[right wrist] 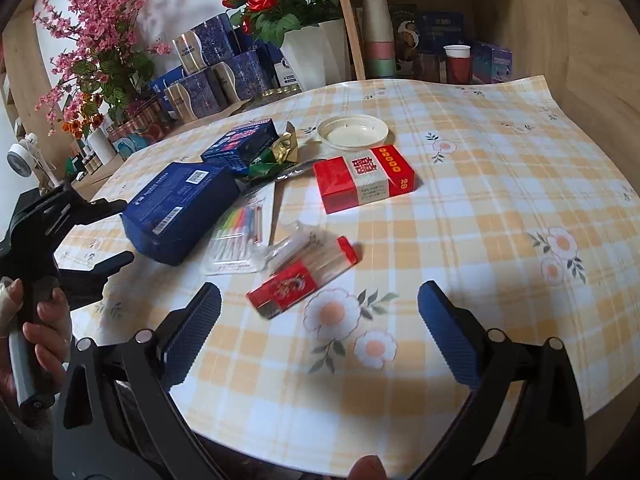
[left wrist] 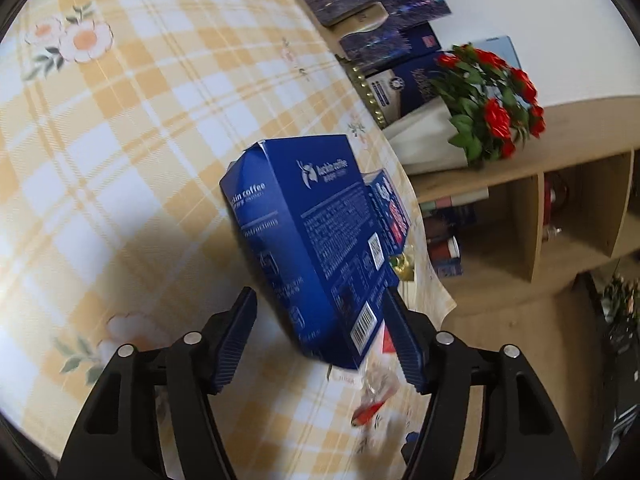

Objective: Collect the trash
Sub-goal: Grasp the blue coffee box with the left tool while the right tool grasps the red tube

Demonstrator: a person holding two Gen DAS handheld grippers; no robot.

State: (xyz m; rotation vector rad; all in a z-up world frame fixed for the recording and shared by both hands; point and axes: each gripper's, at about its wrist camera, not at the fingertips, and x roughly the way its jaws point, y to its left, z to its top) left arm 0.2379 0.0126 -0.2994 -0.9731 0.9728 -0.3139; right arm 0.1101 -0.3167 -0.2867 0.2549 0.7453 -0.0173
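A large blue coffee box (left wrist: 304, 236) lies on the checked tablecloth (left wrist: 120, 160), between the fingers of my left gripper (left wrist: 320, 294). The right-hand finger (left wrist: 404, 340) sits against the box and the left-hand one stands a little off it, so the gripper is open. In the right wrist view the same box (right wrist: 180, 208) and left gripper (right wrist: 124, 231) are at the left. My right gripper (right wrist: 320, 288) hovers open and empty just short of a red packet in clear wrap (right wrist: 300, 276). A red box (right wrist: 364, 180), a pen pack (right wrist: 240, 232), a small blue box (right wrist: 240, 144) and a foil wrapper (right wrist: 280, 152) lie nearby.
A white round lid (right wrist: 352, 132) sits at the table's back. Behind the table stand stacked blue boxes (right wrist: 216, 68), a white pot of red roses (right wrist: 312, 52), pink flowers (right wrist: 100, 40) and a wooden shelf with cups (right wrist: 456, 64). A hand (right wrist: 48, 320) grips the left handle.
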